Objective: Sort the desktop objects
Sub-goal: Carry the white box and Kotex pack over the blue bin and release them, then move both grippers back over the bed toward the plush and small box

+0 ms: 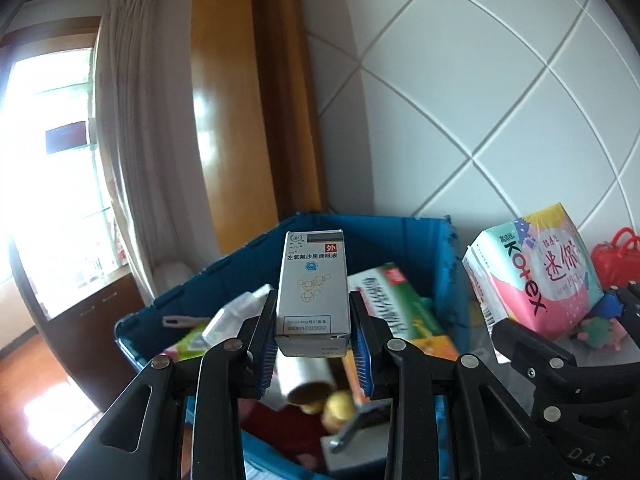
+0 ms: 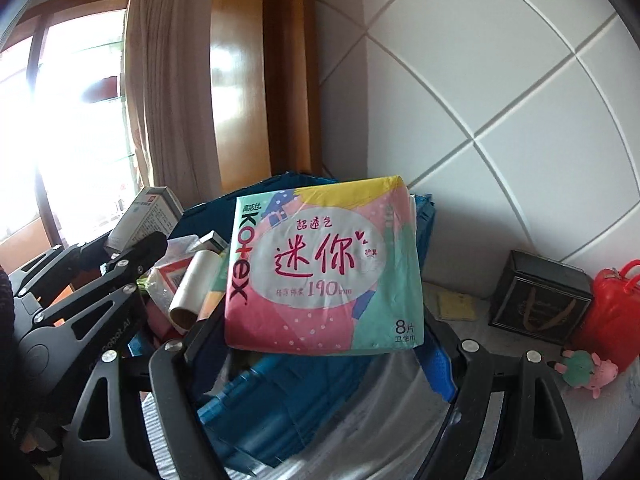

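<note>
at the centre of the frame the left gripper (image 1: pixel 313 330) clamps an upright grey eye-drop box (image 1: pixel 313 292) between its blue pads (image 1: pixel 267 346), above a blue bin (image 1: pixel 424 240) crowded with packages. at right, the right gripper (image 1: pixel 560 328) holds a kotex pack (image 1: pixel 540 272).

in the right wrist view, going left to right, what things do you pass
grey medicine box held in the left tongs → white roll in the blue bin → kotex pack → black box → red bag
</note>
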Demonstrator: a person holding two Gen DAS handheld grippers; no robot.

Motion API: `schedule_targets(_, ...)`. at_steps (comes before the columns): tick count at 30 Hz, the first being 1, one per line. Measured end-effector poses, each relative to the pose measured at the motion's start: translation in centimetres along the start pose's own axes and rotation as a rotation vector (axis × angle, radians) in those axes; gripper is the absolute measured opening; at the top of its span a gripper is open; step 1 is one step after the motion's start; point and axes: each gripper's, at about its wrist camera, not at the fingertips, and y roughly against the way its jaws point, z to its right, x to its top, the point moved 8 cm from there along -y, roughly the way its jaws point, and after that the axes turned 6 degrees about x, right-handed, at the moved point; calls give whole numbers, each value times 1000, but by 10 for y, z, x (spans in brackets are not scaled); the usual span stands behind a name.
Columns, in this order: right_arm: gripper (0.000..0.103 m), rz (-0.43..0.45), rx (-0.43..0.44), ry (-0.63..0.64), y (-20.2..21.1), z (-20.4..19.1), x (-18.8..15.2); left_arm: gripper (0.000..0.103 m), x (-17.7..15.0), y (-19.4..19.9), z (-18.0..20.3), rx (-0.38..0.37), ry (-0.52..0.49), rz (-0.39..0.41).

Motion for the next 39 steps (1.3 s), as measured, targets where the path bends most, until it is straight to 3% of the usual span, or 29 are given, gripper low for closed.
schedule_targets(6,82,-58,20,12,-62,-63,9,32,-16,-74,-58,18,-26,-100)
schedule_targets(14,82,-181,-46,29,-115,-80,0,31,-50,-144,-69,-28,-40,-250)
schedule_targets(17,82,-237,-103,59,-127,-79,-4,32,-53,-149,-69,-34,-36,-260)
schedule_targets(19,82,-257,-136,85,-130,-78,-7,38,-52,-152,-71,-38,-32,-261)
schedule_targets(22,83,-267,-161,104,-131,-77,-8,63,-51,-154,-83,-19,-20,-252)
schedule_targets(25,84,-263,-168,105,-132,-78,-8,72,-49,-151,-91,-13,-4,-248)
schedule_targets(36,92,-226,-162,88,-112,-85,-8,79,-41,-120,-93,-31,-13,-208)
schedule_targets(39,100,-205,-171,87,-99,-83,-6,79,-41,-111,-94,-32,-1,-205)
